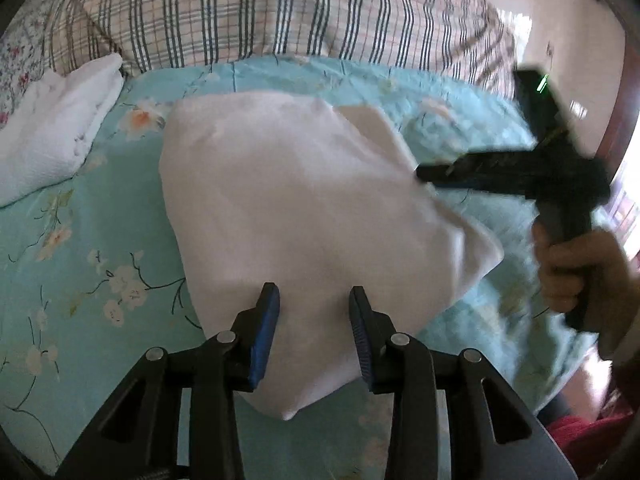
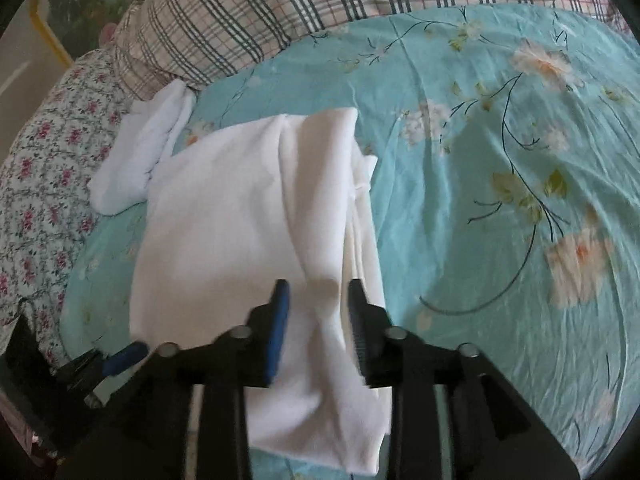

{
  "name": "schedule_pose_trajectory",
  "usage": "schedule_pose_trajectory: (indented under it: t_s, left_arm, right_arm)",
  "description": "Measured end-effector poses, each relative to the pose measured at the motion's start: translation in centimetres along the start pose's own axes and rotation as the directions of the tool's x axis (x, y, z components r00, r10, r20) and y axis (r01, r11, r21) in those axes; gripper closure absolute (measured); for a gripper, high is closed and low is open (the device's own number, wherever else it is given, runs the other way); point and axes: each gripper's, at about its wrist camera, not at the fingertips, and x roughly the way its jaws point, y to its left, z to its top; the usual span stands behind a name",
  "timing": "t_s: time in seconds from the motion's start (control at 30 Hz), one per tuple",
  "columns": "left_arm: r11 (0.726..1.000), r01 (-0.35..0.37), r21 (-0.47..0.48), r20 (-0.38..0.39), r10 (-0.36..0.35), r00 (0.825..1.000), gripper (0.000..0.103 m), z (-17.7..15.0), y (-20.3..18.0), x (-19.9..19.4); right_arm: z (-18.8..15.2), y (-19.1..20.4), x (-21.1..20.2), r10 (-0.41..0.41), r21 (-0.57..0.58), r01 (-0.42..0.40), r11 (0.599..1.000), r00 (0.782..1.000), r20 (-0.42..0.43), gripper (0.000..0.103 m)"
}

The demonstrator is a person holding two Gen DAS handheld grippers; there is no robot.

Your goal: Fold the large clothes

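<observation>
Two grippers hang over the white garment (image 2: 248, 240), which lies folded on the bed (image 2: 500, 208) with its turquoise flowered sheet. The left gripper (image 1: 314, 300) is spread wide, and the right gripper (image 2: 318, 296) is spread too, holding nothing. A second white folded cloth (image 1: 52, 136) lies near the plaid pillow (image 1: 280, 8).

Folded garment (image 2: 248, 240) lay on bedspread (image 2: 500, 200). Towel (image 2: 140, 152) lay just behind-left of garment, near pillow (image 2: 240, 12) at bed's far edge. Left gripper (image 1: 314, 300) over garment's near end; right gripper (image 2: 316, 296) over garment's near right edge.
</observation>
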Motion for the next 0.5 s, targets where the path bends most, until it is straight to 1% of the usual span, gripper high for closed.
schedule_pose_trajectory:
  t_s: [0.07,0.1,0.13,0.17,0.2,0.23,0.27,0.3,0.33,0.4,0.43,0.47,0.5]
  left_arm:
    - [0.995,0.046,-0.089,0.039,-0.042,0.998,0.064,0.5,1.4,-1.7]
    - [0.99,0.052,-0.13,0.056,-0.045,0.997,0.063,0.6,2.1,-2.2]
    - [0.983,0.046,-0.179,0.071,-0.034,0.997,0.061,0.8,3.0,-2.6]
    - [0.975,0.023,-0.22,0.076,-0.007,0.997,0.061,0.9,3.9,-2.8]
    - [0.969,0.011,-0.246,0.078,0.009,0.997,0.06,1.0,4.5,-2.9]
    - [0.962,0.012,-0.272,0.071,0.007,0.997,0.06,1.1,5.2,-2.6]
    - [0.958,0.011,-0.286,0.044,0.002,0.999,0.06,1.2,5.6,-1.9]
    - [0.957,-0.002,-0.289,0.027,0.01,1.0,0.061,1.1,5.6,-1.6]
    - [0.959,-0.017,-0.284,0.014,0.022,1.0,0.061,1.2,5.6,-1.3]
    - [0.963,-0.031,-0.267,-0.012,0.029,1.0,0.06,1.4,5.3,-0.5]
    - [0.964,-0.031,-0.264,-0.035,0.022,0.999,0.057,1.3,5.2,0.2]
    - [0.964,-0.029,-0.263,-0.038,0.019,0.999,0.054,1.2,5.0,0.7]
    - [0.965,-0.032,-0.26,-0.037,0.023,0.999,0.049,1.1,4.8,1.1]
  right_arm:
    - [0.3,-0.3,0.5,0.01,0.013,-0.01,1.0,1.0,-0.01,0.07]
    - [0.4,-0.4,0.8,0.016,0.014,-0.016,1.0,1.0,-0.015,0.07]
    - [0.6,-0.5,1.1,0.023,0.013,-0.023,1.0,1.0,-0.022,0.07]
    - [0.7,-0.5,1.5,0.029,0.013,-0.029,1.0,0.999,-0.028,0.07]
    - [1.0,-0.5,1.9,0.034,0.012,-0.034,0.999,0.999,-0.034,0.07]
    - [1.1,-0.5,2.3,0.042,0.01,-0.041,0.999,0.998,-0.042,0.07]
    - [1.2,-0.4,2.6,0.05,0.004,-0.05,0.999,0.998,-0.047,0.075]
    - [1.2,-0.3,2.6,0.049,-0.002,-0.049,0.999,0.998,-0.042,0.098]
    - [1.2,-0.1,2.1,0.043,-0.005,-0.043,0.999,0.999,-0.024,0.097]
    - [1.2,-0.1,0.4,0.044,-0.01,-0.044,0.999,0.998,0.04,0.097]
    - [1.1,-0.2,-0.3,0.031,-0.015,-0.03,0.999,0.998,0.059,0.097]
    - [1.1,-0.4,-0.5,0.021,-0.012,-0.02,1.0,0.998,0.061,0.097]
    - [0.9,-0.9,0.0,0.01,-0.005,-0.01,1.0,0.999,0.04,0.097]
